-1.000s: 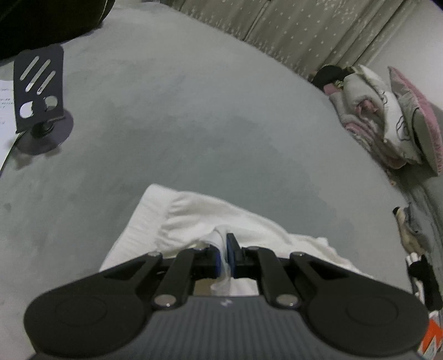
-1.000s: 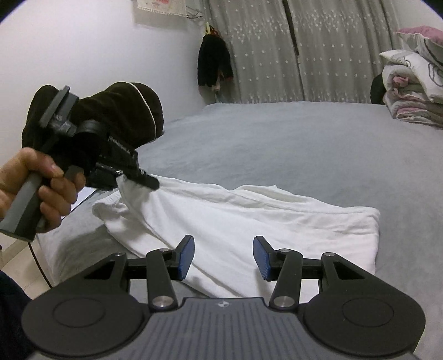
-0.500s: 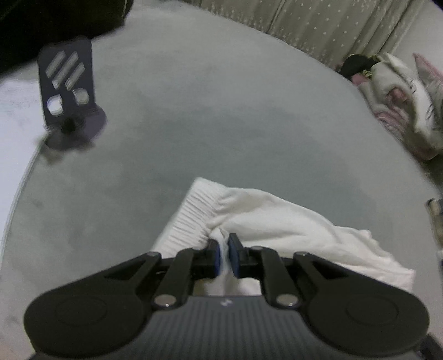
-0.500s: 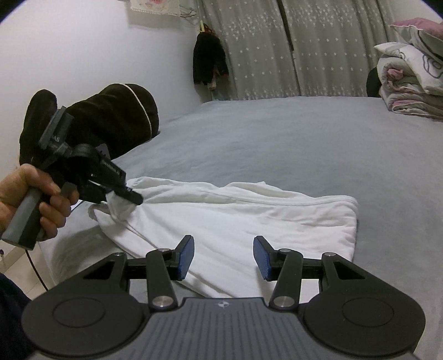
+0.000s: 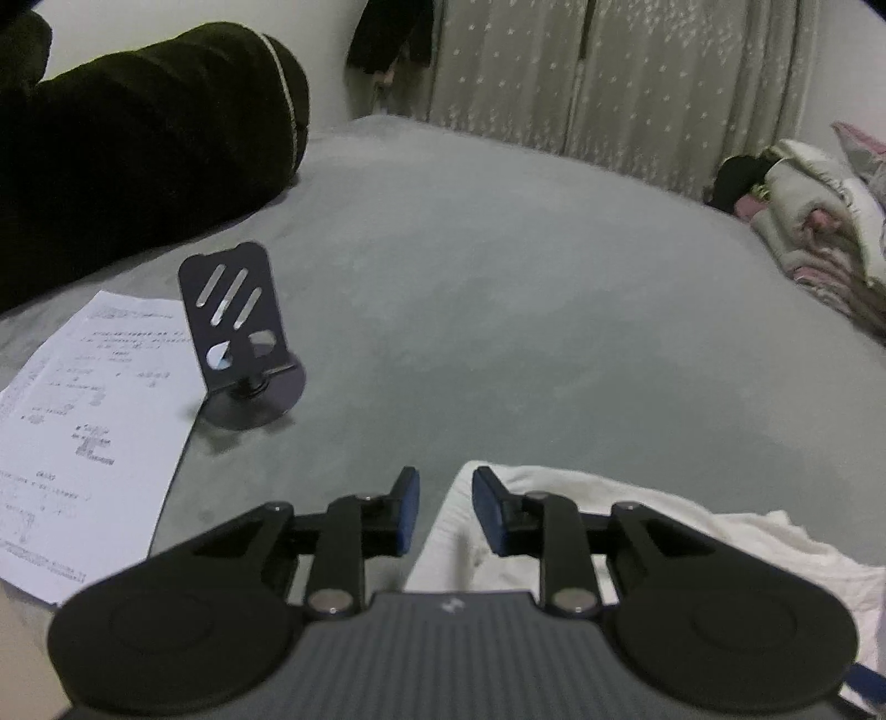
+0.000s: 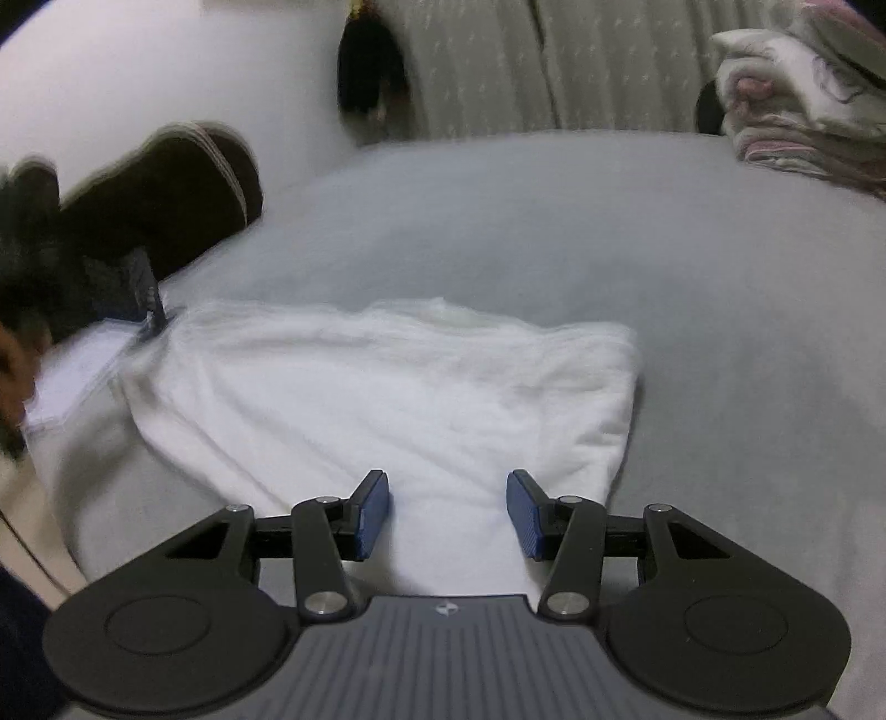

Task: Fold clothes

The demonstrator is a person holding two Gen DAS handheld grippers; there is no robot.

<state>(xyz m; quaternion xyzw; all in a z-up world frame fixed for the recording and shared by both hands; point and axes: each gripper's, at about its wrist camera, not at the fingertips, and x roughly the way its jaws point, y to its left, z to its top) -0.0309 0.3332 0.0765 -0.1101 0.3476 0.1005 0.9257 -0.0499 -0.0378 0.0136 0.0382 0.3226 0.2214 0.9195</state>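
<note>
Right gripper (image 6: 447, 512): jaws parted, nothing between them, poised over near edge of white garment (image 6: 387, 399). Garment lies folded on grey bed (image 6: 554, 232), long axis left-to-right ahead of the right jaws. Left gripper (image 5: 446, 512): jaws opening, empty, garment's left corner just beyond. Farther off: phone stand (image 5: 238, 338), paper (image 5: 94, 415).

The right wrist view is smeared by motion: the left gripper (image 6: 147, 310) at the left edge is a dark blur, its fingertips indistinct, and the hand (image 6: 14, 376) holding it is cut off by the frame. The white garment (image 6: 387, 387) runs under the right gripper (image 6: 447, 509), so its near edge is hidden. The printed sheet (image 5: 83, 421) carries text too small to read; its left side is cropped. The dark hanging item (image 5: 390, 39) is perhaps a coat.
</note>
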